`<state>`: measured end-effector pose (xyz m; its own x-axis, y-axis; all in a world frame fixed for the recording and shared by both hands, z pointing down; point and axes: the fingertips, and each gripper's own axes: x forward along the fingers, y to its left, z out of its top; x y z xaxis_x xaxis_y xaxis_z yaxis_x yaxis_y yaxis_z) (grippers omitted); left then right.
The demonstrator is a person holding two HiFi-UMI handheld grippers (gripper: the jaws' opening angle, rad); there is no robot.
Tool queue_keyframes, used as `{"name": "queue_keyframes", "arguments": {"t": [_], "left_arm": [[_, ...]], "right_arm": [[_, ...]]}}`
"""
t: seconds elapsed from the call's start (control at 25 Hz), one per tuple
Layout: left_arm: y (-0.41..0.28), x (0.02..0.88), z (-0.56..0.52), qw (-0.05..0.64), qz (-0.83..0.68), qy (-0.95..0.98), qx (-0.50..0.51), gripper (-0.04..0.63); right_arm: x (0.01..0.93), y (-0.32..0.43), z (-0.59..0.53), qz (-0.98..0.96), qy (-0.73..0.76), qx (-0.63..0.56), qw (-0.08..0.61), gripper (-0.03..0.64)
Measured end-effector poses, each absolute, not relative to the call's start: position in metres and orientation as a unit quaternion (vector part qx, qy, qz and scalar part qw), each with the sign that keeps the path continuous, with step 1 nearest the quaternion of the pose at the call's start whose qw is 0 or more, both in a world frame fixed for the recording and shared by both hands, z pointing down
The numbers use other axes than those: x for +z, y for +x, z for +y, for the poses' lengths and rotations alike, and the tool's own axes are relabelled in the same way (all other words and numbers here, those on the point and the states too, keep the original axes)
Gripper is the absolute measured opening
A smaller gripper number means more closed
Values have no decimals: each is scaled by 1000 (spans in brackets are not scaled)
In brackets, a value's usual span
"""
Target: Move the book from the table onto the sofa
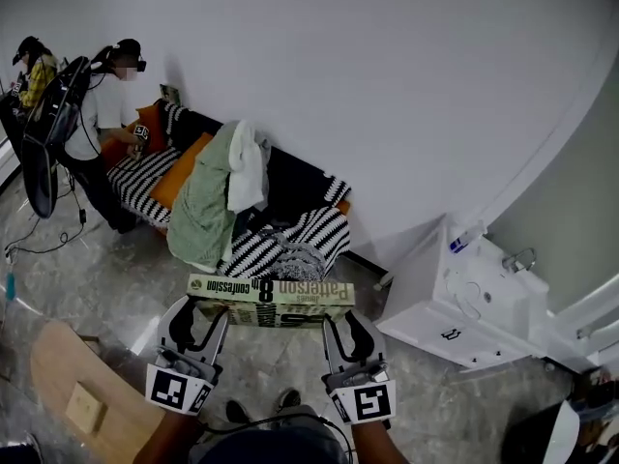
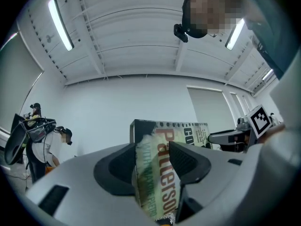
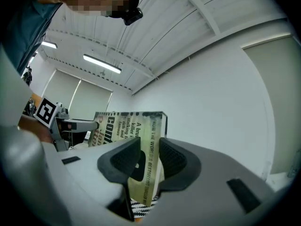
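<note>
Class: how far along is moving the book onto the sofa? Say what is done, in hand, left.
Done: the book is up off the table. In hand: the left tongs and right tongs clamp its two ends, short of the sofa. Left: setting it down there and letting go.

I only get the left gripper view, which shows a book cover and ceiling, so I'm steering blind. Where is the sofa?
Observer: In the head view, the sofa is straight ahead, just beyond the book.
Operator: Is the other end of the book gripped too?
Observer: Yes. The right gripper view shows the right tool clamped on the book's edge.
Operator: What's lying on the sofa?
Observer: A green cloth and a white cloth hang over the middle. A striped cushion fills the near end.
</note>
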<state>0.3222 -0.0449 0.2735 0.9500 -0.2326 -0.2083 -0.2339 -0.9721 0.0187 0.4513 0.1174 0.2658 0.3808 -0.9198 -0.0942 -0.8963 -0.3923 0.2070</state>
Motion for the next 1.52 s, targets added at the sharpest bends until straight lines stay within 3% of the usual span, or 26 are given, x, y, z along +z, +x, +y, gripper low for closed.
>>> {"name": "queue_keyframes", "arguments": {"t": [0.76,1.52], "left_arm": [[522,297,-56,5,163,-984,73,215],[647,330,-140,-11,144,-988,52,213]], "right_arm": [[296,663,96,-584,807,-76,38,132],[328,784,17,-572,817,-50,47,132]]}}
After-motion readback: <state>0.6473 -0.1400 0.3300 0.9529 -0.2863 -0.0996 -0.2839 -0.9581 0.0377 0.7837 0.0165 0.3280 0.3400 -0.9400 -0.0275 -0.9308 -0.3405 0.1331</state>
